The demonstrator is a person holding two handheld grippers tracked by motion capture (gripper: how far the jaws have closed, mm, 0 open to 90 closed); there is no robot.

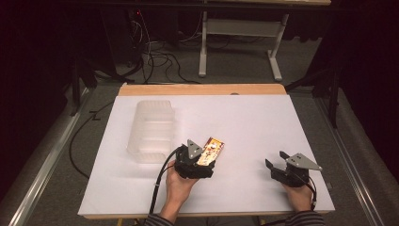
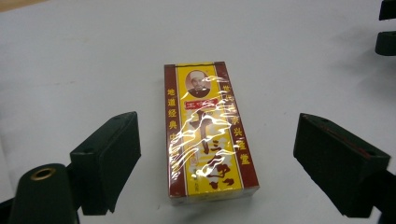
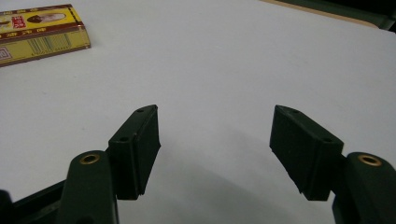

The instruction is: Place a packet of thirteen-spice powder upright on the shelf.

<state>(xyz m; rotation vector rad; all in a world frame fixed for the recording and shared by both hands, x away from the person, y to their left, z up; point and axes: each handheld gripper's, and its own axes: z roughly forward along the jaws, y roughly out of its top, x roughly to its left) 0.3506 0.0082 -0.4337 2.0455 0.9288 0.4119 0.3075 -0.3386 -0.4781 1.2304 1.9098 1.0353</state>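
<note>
A yellow and dark red box wrapped in shiny film lies flat on the white tabletop, a little left of the middle. My left gripper sits just behind its near end. In the left gripper view the box lies between the jaws of the left gripper, which stand wide and apart from its sides, so the gripper is open. My right gripper rests low at the front right, open with nothing between its fingers. In the right gripper view the right gripper faces bare table, with the box at the far left.
A clear plastic container lies on the table to the left of the box. A wooden strip runs along the table's far edge. On the floor beyond are cables and a desk frame. The right gripper's black jaws show in the left gripper view.
</note>
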